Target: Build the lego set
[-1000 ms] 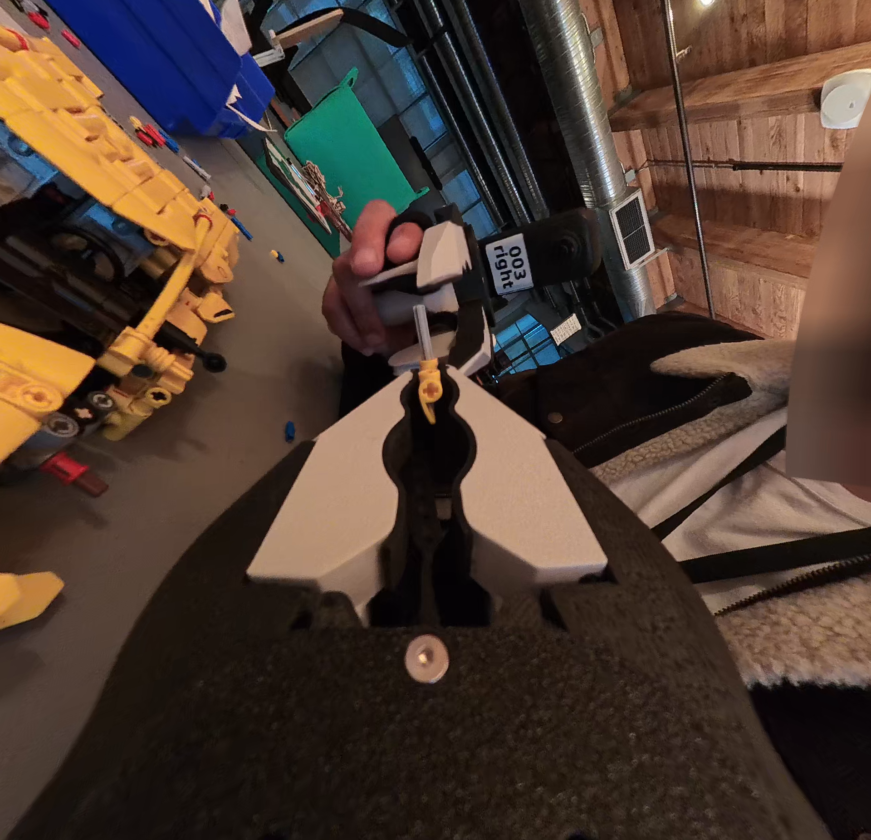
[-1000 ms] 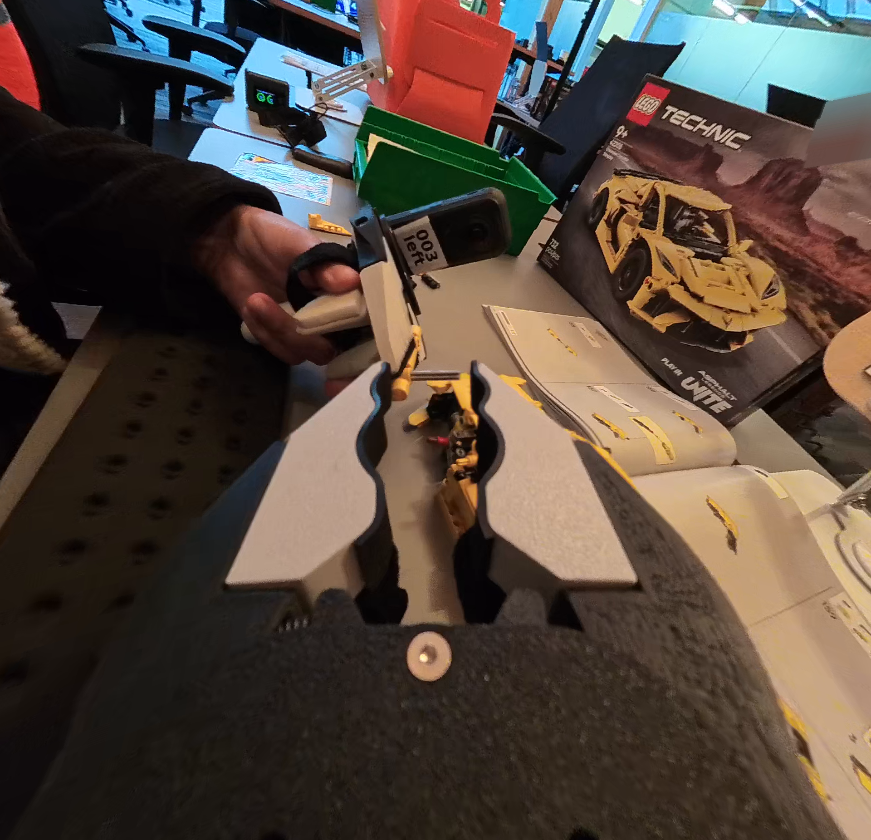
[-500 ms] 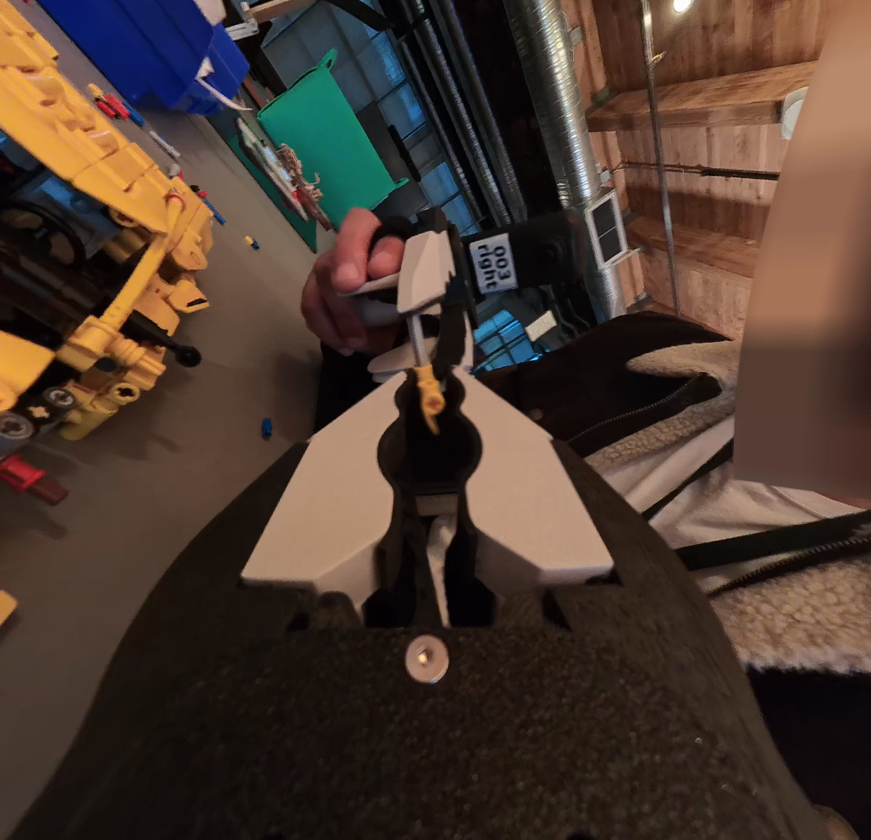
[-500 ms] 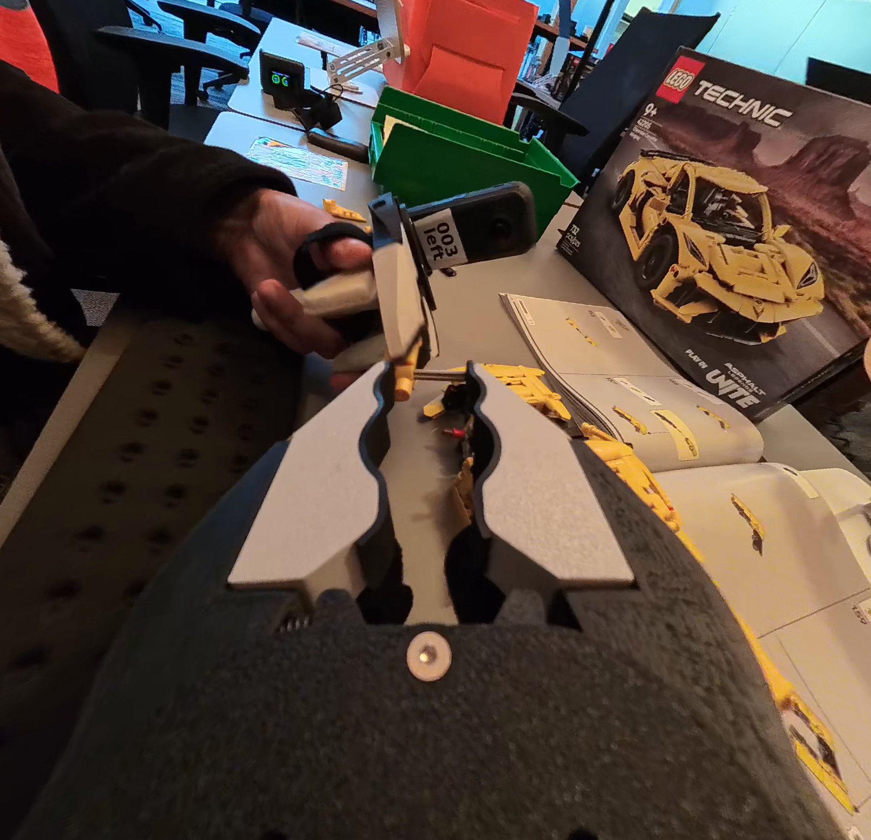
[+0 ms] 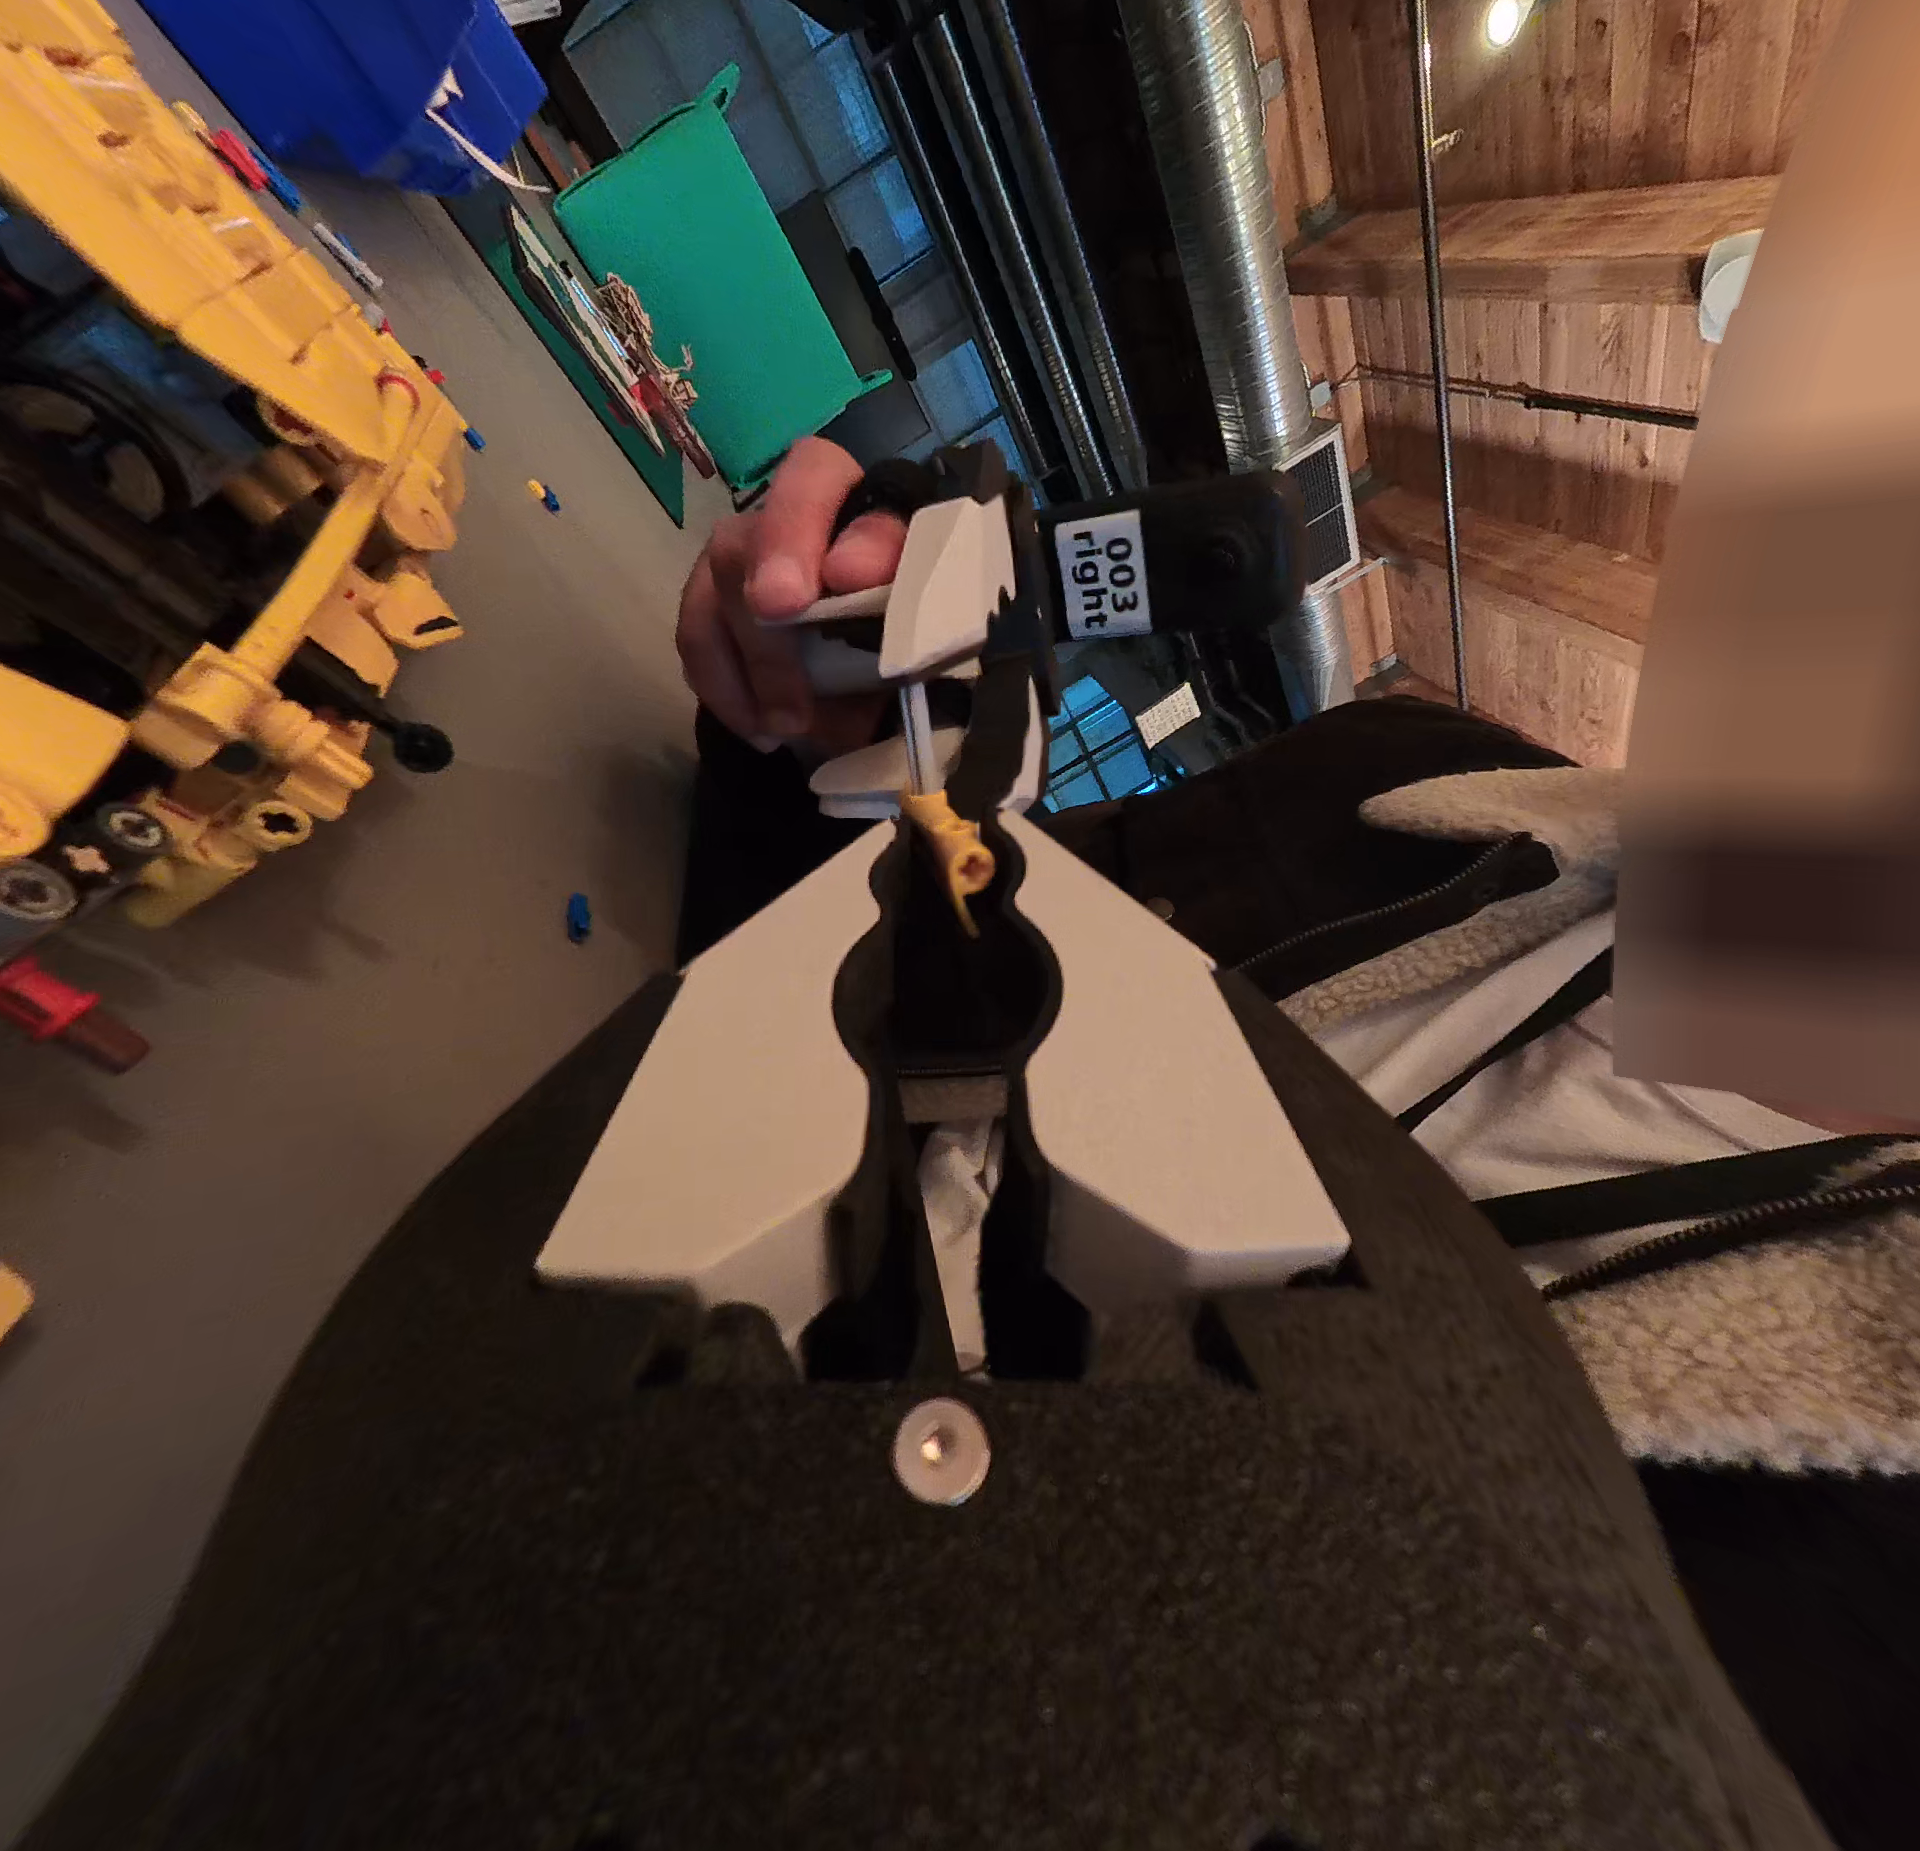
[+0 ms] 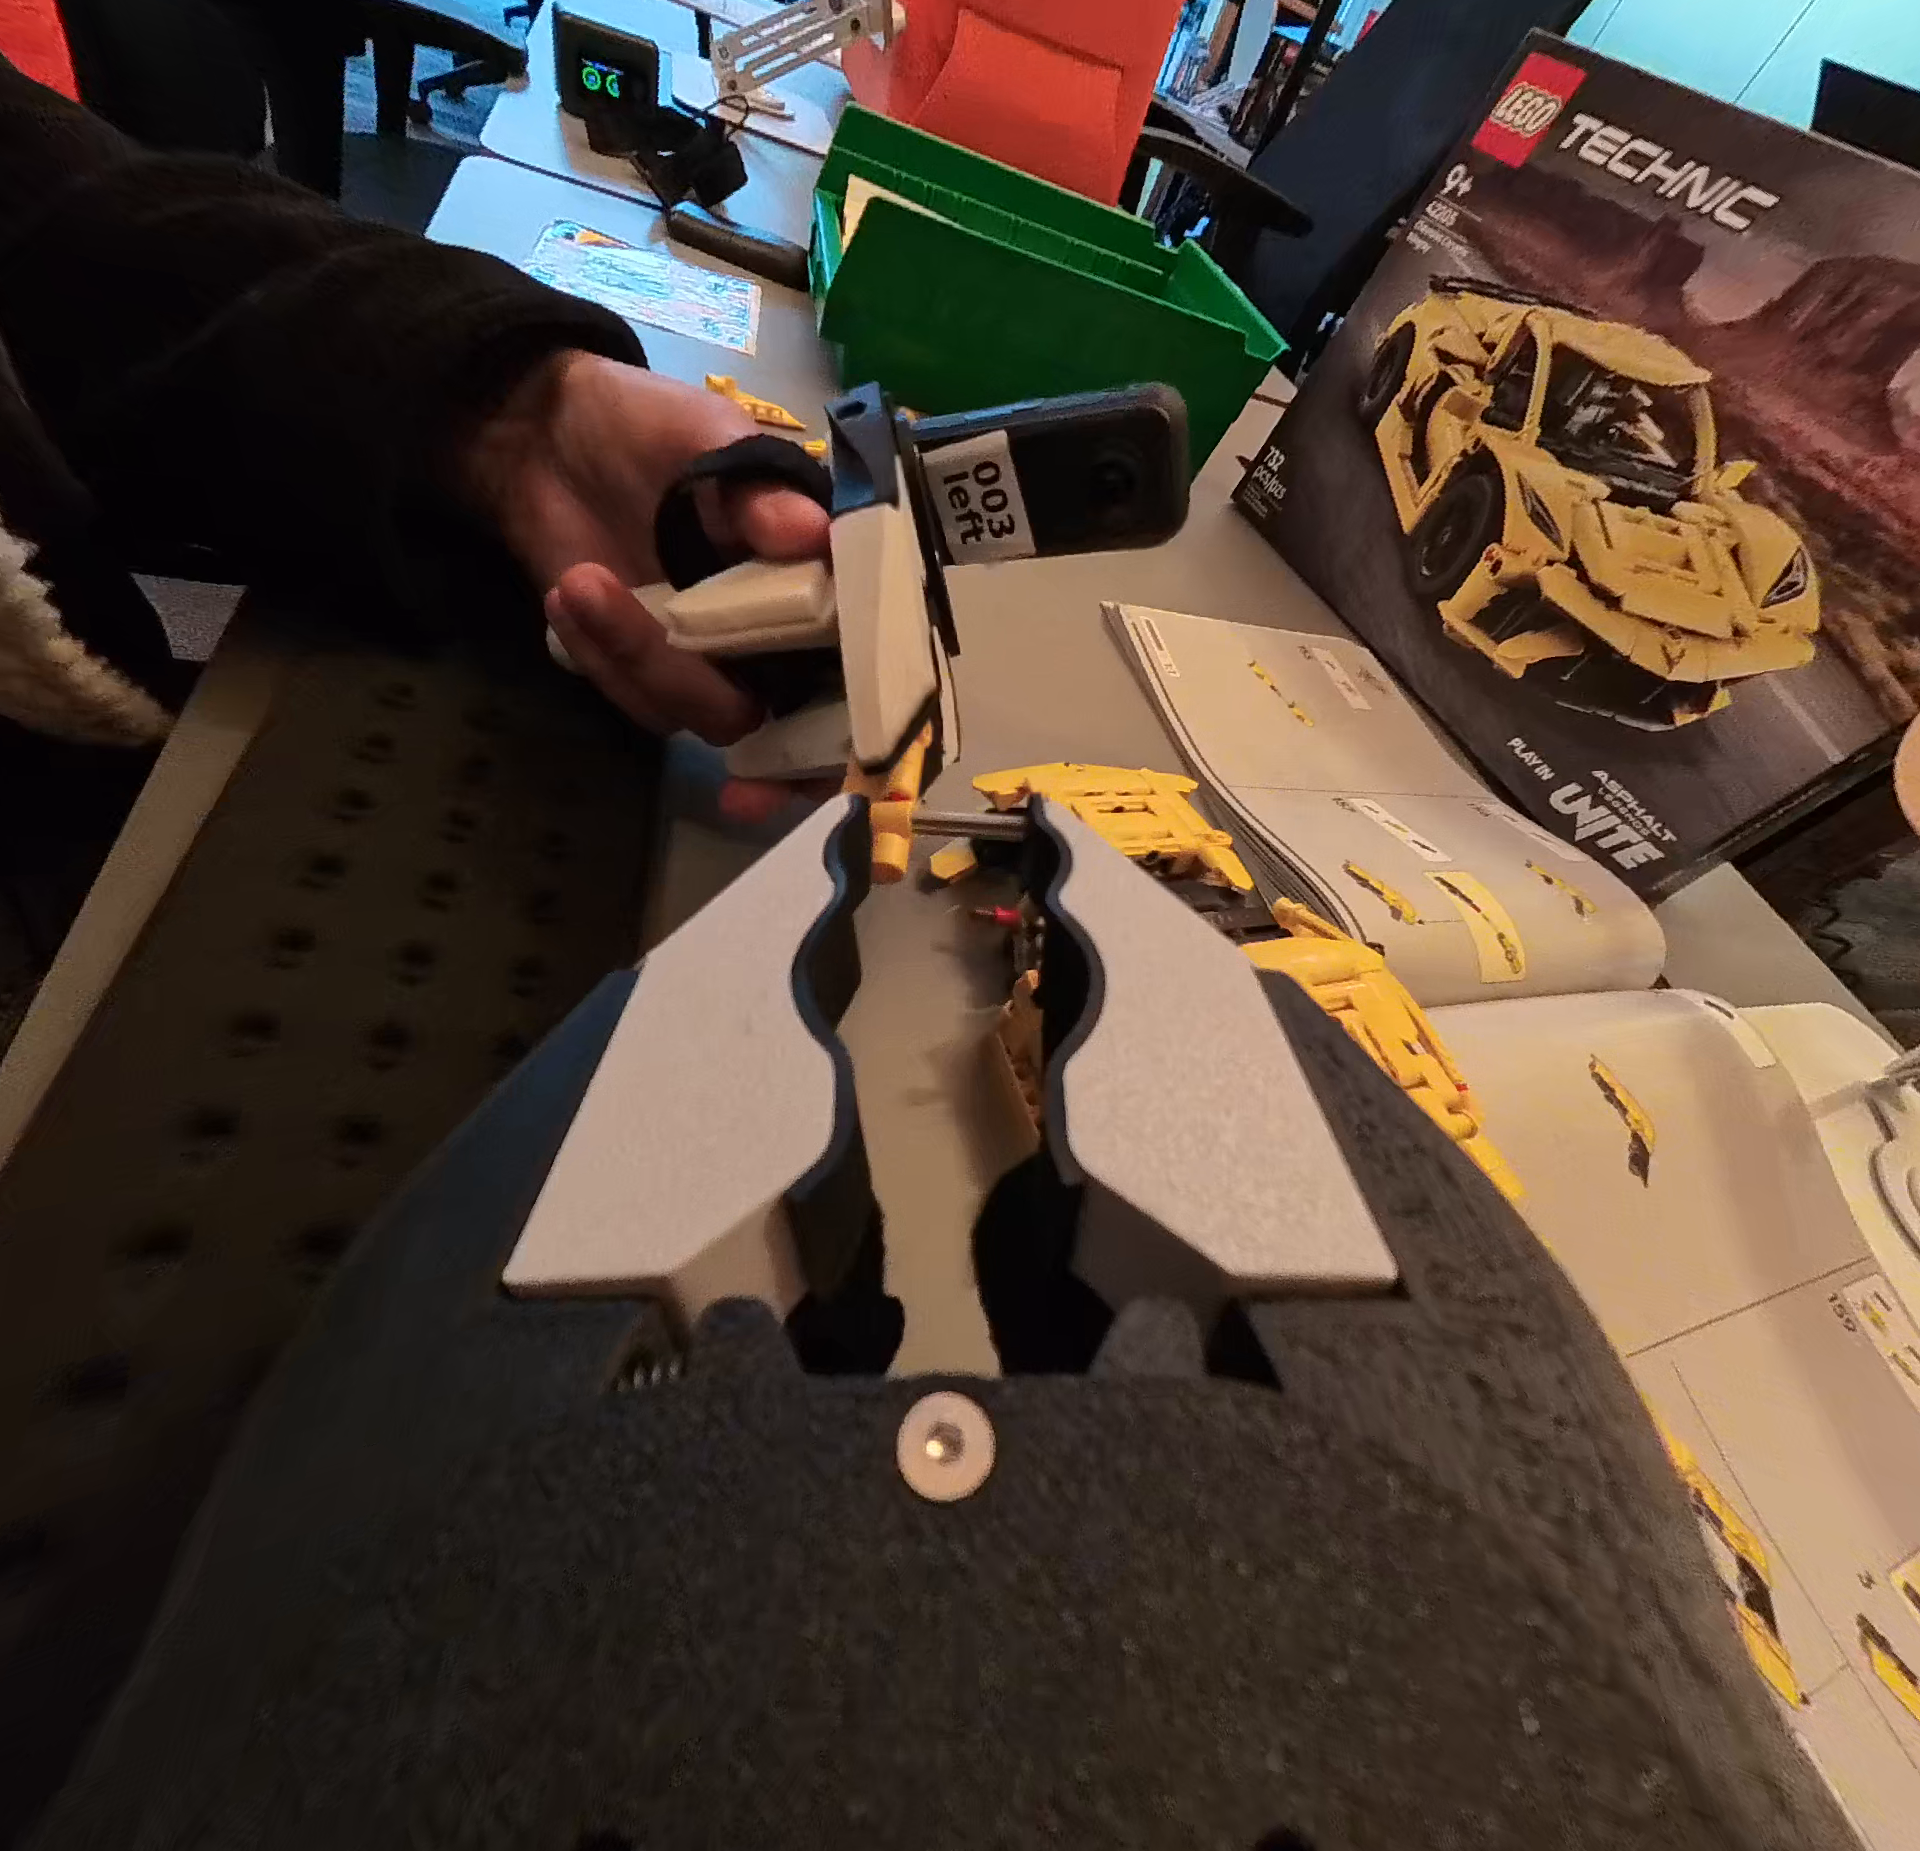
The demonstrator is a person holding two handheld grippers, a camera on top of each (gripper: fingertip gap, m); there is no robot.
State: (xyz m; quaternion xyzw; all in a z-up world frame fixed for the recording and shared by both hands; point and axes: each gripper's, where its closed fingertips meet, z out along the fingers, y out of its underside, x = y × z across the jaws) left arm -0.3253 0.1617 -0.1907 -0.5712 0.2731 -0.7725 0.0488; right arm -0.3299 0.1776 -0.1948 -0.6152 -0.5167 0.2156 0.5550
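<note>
My left gripper (image 5: 945, 840) is shut on a small yellow connector (image 5: 948, 851), which sits tilted at the fingertips. A thin grey axle (image 5: 914, 741) sticks out of the connector. My right gripper (image 6: 945, 830) is shut lengthwise on this pair: its left pad bears on the connector (image 6: 888, 840) and its right pad on the far end of the axle (image 6: 971, 825). The left gripper (image 6: 904, 752) also shows in the right wrist view, coming in from above. The two grippers meet in the air above the table edge.
The half-built yellow car (image 5: 208, 451) lies on the grey table (image 5: 499, 658), also seen in the right wrist view (image 6: 1143, 814). An open manual (image 6: 1351, 762), the set's box (image 6: 1610, 430) and a green bin (image 6: 1018, 295) stand behind. Loose small pieces (image 5: 577, 913) lie about. Both grippers' tips are close together, under 4 cm apart.
The left jaws widened a little and the yellow connector turned from upright to tilted in them. The right jaws closed slightly along the axle. Both grippers stayed together.
</note>
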